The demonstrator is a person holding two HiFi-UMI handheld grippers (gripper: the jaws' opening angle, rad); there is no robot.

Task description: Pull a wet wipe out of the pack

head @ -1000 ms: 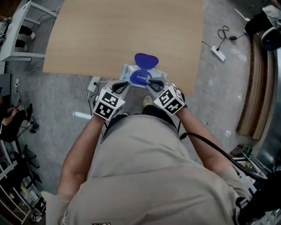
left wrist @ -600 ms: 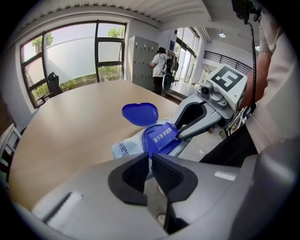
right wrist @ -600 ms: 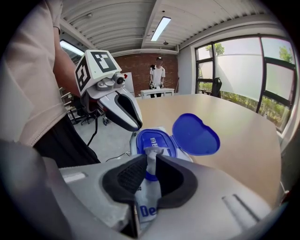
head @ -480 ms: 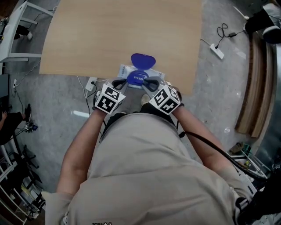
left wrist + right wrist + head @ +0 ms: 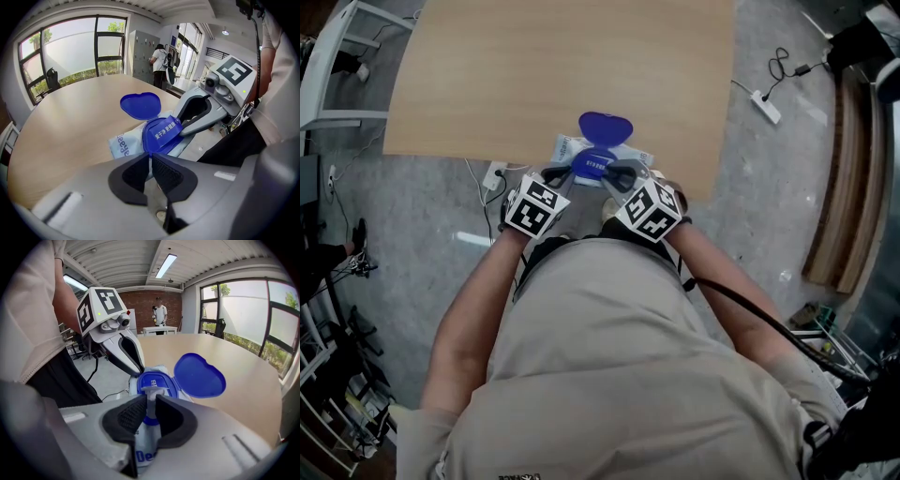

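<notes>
A pale blue wet wipe pack lies at the near edge of the wooden table, its blue heart-shaped lid flipped open. In the left gripper view my left gripper is shut on the pack's near edge, just below the blue opening ring. In the right gripper view my right gripper is shut on a white wipe that sticks up from the opening, with the lid behind it. From the head, both grippers meet at the pack.
The pack overhangs the table's near edge, over grey floor. A power strip with a cable lies on the floor to the right. A white rack stands at the far left. A person stands far off by lockers.
Both grippers have moved in on the pack's blue opening and closer to each other. The pack and its open lid stay at the table edge.
</notes>
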